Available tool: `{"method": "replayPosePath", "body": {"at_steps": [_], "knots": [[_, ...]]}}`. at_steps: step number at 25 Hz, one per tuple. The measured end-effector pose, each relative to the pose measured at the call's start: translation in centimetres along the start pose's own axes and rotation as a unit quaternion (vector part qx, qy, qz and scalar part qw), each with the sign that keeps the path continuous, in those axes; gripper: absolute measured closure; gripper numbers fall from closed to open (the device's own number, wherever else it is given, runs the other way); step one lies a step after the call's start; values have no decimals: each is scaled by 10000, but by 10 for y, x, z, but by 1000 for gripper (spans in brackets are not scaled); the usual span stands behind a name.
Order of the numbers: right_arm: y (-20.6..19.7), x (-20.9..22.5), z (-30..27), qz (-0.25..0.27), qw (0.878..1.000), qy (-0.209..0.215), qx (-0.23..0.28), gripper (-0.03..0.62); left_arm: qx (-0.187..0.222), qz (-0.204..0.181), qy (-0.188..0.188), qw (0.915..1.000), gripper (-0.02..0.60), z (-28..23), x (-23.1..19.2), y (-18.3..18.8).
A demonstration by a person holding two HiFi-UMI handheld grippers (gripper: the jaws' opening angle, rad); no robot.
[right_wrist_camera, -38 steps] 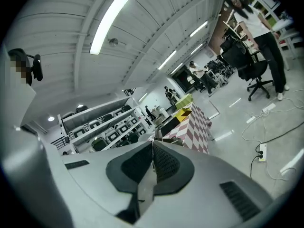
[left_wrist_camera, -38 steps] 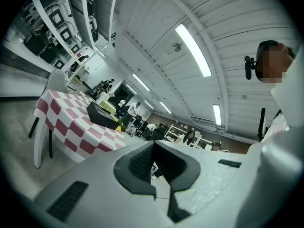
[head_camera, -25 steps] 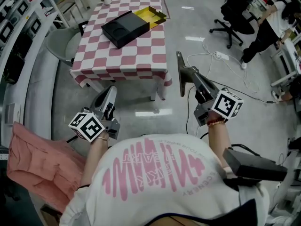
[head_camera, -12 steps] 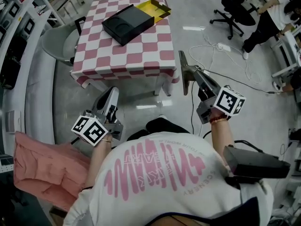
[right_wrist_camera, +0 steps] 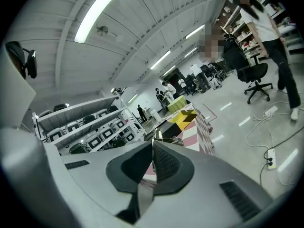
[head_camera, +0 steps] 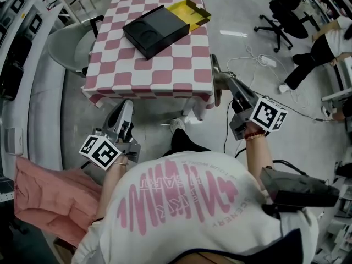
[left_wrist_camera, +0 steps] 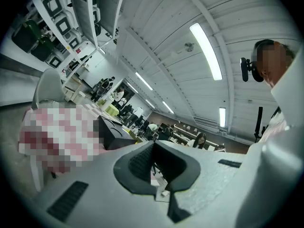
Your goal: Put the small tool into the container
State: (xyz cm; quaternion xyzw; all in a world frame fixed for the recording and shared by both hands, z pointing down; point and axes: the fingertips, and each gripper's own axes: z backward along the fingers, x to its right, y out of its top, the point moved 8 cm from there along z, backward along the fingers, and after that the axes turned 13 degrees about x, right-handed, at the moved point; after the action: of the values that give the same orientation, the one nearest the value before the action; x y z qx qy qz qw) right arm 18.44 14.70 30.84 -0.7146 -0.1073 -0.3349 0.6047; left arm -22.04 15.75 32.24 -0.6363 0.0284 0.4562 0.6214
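Observation:
A table with a red-and-white checked cloth (head_camera: pixel 165 73) stands ahead of me. On it lies a black box (head_camera: pixel 157 29) with a round recess, and a yellow tray (head_camera: pixel 195 12) touches its far side. My right gripper (head_camera: pixel 220 82) hangs beside the table's near right corner, shut on a thin flat metal tool (head_camera: pixel 214 67) that sticks out above and below the jaws. In the right gripper view the tool (right_wrist_camera: pixel 152 148) is pinched between the pads, with the box (right_wrist_camera: pixel 167 128) beyond. My left gripper (head_camera: pixel 124 110) is shut and empty, in front of the table's near edge.
A grey chair (head_camera: pixel 69 43) stands at the table's left. Cables and a power strip (head_camera: pixel 268 61) lie on the floor to the right, near an office chair (head_camera: pixel 286 21) and a person (head_camera: pixel 324 45). Pink cloth (head_camera: pixel 47 202) lies low at the left. Shelves line the left wall.
The table has come nearer and lower in the head view, and a shoe now shows in front of it. Both grippers keep their pose, and the tool stays in the right one.

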Motion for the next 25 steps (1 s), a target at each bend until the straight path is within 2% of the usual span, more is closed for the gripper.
{"method": "replayPosePath", "body": {"at_steps": [5,11,19,25], "knots": [[24,20,-57,17,10000,54,-9,585,50,-91,-44,9999,574,-57,-19,14],[52,36,-127,-58,9992,392,5,585,111,-306,-97,9994,574,-117,-35,32],[82,68,-205,54,9990,434,-96,585,263,-265,227,9990,574,-169,-65,40],[95,91,-264,-26,9977,664,-138,584,290,-253,467,9982,574,-196,-88,39]]}}
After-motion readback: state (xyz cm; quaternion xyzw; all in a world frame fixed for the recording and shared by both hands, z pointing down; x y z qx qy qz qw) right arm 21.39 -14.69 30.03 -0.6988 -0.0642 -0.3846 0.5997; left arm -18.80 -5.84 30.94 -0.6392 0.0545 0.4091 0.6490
